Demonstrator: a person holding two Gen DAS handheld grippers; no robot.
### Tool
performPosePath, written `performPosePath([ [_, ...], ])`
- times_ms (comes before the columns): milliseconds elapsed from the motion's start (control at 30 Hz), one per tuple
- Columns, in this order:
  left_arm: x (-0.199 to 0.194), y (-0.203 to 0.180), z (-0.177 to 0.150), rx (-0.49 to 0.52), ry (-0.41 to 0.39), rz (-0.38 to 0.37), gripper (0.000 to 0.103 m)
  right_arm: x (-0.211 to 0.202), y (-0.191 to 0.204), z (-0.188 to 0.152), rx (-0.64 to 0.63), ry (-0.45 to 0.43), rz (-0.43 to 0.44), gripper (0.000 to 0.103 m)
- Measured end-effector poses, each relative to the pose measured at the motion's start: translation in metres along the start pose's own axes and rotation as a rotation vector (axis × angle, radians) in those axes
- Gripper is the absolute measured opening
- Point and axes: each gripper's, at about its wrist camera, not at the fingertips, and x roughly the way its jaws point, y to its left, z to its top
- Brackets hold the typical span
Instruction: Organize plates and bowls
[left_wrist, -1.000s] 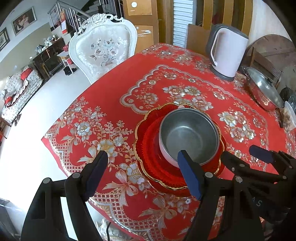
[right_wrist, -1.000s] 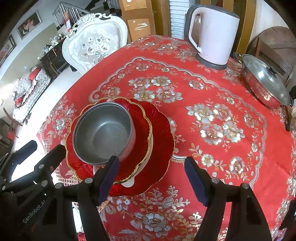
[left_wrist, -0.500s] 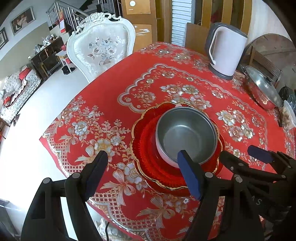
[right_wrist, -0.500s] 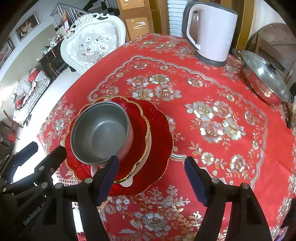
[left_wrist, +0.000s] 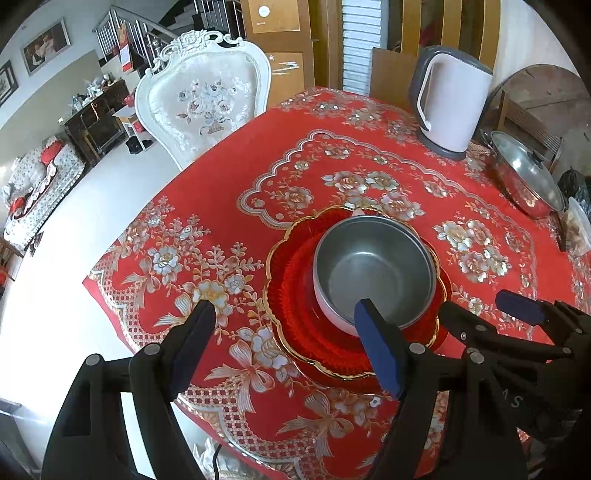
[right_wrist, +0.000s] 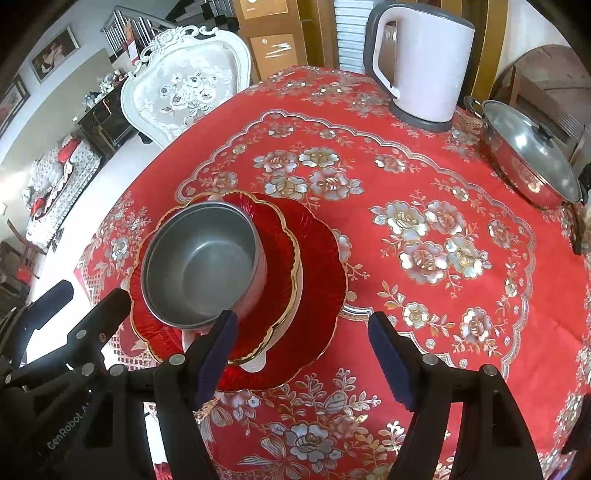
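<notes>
A grey metal bowl with a pale outer wall stands on a stack of red gold-rimmed plates, with a white dish edge showing between the plates. The stack sits on the red flowered tablecloth. My left gripper hovers open at the near left of the stack, empty. My right gripper hovers open over the stack's near right edge, empty. Each gripper shows in the other's view, the right one and the left one.
A white electric kettle stands at the far side. A lidded steel pot sits at the far right. A white ornate chair stands beyond the table's left edge, with floor below.
Both grippers have drawn back and up slightly from the stack, which looks a little smaller. The bowl and plates have not moved. Both stay open.
</notes>
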Motion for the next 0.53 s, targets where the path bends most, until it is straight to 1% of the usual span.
performPosePath([
  [533, -0.0043, 0.0003, -0.0007, 0.008, -0.016, -0.008, 0.078, -0.0004, 0.0021, -0.0034, 0.009, -0.001, 0.006, 0.075],
])
